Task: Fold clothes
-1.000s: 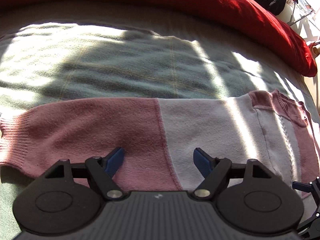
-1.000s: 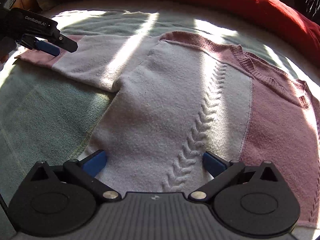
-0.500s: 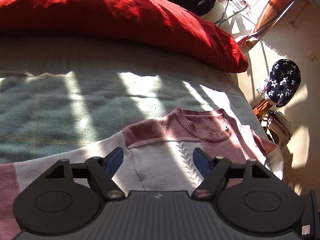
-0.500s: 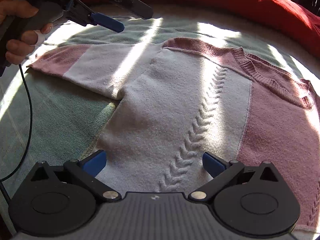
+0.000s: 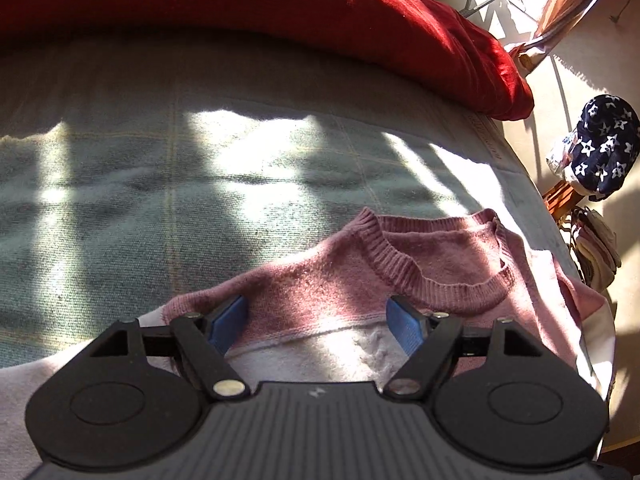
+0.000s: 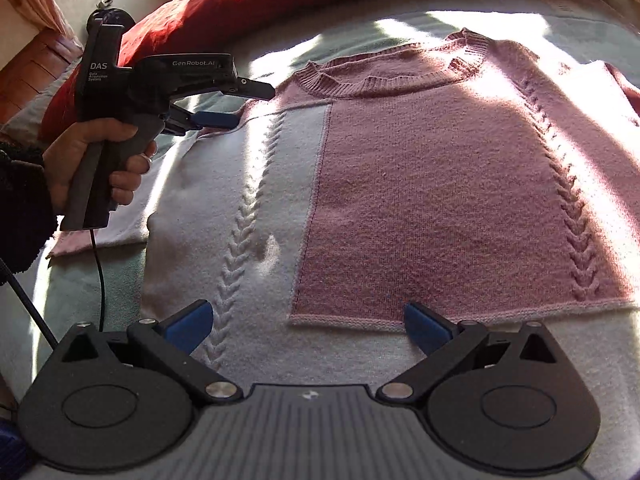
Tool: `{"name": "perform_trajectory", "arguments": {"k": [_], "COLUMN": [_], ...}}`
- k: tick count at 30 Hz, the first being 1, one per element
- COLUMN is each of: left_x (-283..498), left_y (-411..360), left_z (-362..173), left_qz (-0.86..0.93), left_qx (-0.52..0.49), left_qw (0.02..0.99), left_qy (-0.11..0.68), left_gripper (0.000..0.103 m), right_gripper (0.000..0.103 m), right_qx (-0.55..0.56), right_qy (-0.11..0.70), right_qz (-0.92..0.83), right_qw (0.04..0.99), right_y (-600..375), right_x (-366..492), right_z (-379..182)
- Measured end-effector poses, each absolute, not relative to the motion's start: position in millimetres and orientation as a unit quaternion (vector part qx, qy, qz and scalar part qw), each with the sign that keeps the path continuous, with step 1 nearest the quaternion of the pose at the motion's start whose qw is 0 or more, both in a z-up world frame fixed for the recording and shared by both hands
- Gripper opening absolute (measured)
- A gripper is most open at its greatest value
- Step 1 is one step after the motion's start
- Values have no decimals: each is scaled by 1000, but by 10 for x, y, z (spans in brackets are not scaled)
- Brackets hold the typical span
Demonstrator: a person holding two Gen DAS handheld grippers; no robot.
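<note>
A pink and white knit sweater [image 6: 440, 200] lies flat, front up, on the bed, its collar [image 5: 440, 280] at the far side. My left gripper [image 5: 316, 322] is open just over the sweater's pink shoulder, beside the collar, with nothing pinched between its blue pads [image 5: 228, 324]. The right wrist view shows the same left gripper [image 6: 248, 106] at that shoulder, held by a hand [image 6: 92, 152]. My right gripper [image 6: 306, 324] is open near the white hem, in front of the pink panel's lower edge, holding nothing.
A light green blanket [image 5: 160, 200] covers the bed. A big red pillow [image 5: 280, 20] runs along the far side. The bed's edge falls off at the right, where a navy star-patterned item [image 5: 600, 148] sits on the floor. A black cable [image 6: 98, 272] hangs from the left gripper.
My left gripper swept from the sleeve's pink end along to the shoulder by the collar, still open. My right gripper shifted and rolled along the hem toward the pink panel.
</note>
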State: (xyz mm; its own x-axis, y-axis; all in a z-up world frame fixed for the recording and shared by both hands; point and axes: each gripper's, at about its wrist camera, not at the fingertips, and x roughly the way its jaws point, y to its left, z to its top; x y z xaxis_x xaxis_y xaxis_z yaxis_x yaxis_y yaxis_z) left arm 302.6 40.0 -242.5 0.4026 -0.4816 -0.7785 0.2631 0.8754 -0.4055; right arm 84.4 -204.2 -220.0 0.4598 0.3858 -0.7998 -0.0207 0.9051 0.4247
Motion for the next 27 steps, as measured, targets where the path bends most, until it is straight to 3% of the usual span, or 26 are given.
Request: {"name": "perform_trajectory", "arguments": {"k": [3,10,19,27], "left_x": [2989,2958,2961,2972], "left_y": [358,361,335,331], "left_z": [-2357,-2410,-2435,-2457], "left_qz": [-224,-214,-221,-230], "left_qx": [-85,-81,-86,-87], "left_qw": [831,835,837,835], "left_qy": [503,500,494,493], "left_gripper": [77,81,86,91], "right_gripper": [103,103,103,103], "right_qx": [206,89,27,97], "right_qy": [512,545,534,518], "right_qz": [126,136,113,127], "right_qw": [825,823,837,840], "right_y": [-2159,-2087,-1876,-2099], "right_x": [818,681,612,618], "right_z": [-2126,-2292,-2356,-2334]}}
